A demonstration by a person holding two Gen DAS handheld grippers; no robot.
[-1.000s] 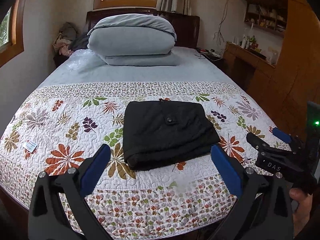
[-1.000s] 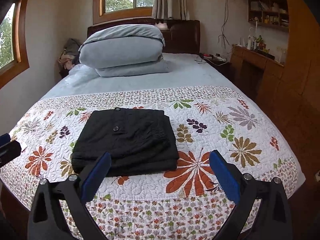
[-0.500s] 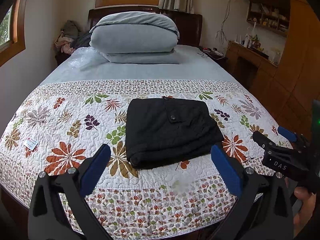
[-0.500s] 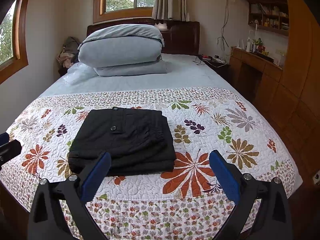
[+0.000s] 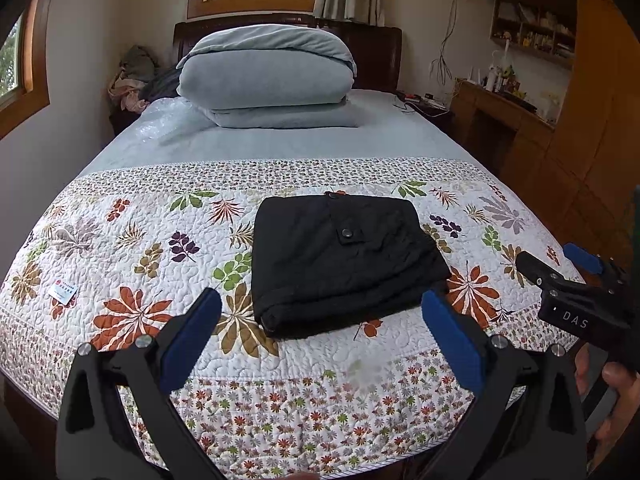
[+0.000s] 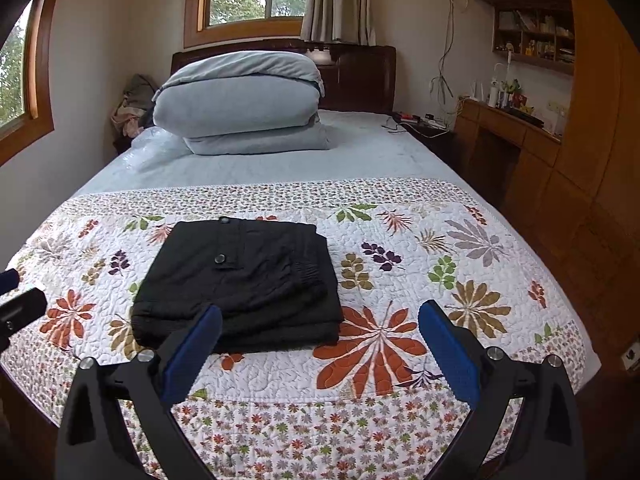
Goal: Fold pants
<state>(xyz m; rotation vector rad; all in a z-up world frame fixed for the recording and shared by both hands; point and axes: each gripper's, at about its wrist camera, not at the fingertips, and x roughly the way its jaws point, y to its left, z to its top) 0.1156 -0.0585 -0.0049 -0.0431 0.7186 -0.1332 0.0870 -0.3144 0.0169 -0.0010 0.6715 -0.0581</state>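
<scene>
The black pants (image 5: 340,260) lie folded into a compact rectangle on the floral quilt (image 5: 132,264), with a button on top. They also show in the right wrist view (image 6: 244,280). My left gripper (image 5: 320,320) is open and empty, held back over the foot of the bed, in front of the pants. My right gripper (image 6: 320,332) is open and empty, also held back, with the pants ahead and to its left. The right gripper shows at the right edge of the left wrist view (image 5: 560,272).
A folded grey duvet (image 5: 268,80) is stacked at the head of the bed. A wooden desk and shelves (image 5: 520,112) stand along the right wall. A small white card (image 5: 63,291) lies on the quilt's left side. Clothes (image 5: 132,76) are piled beside the headboard.
Both grippers have drawn back from the bed and risen slightly, so the pants look farther away. The pants have not moved. Both grippers stay open.
</scene>
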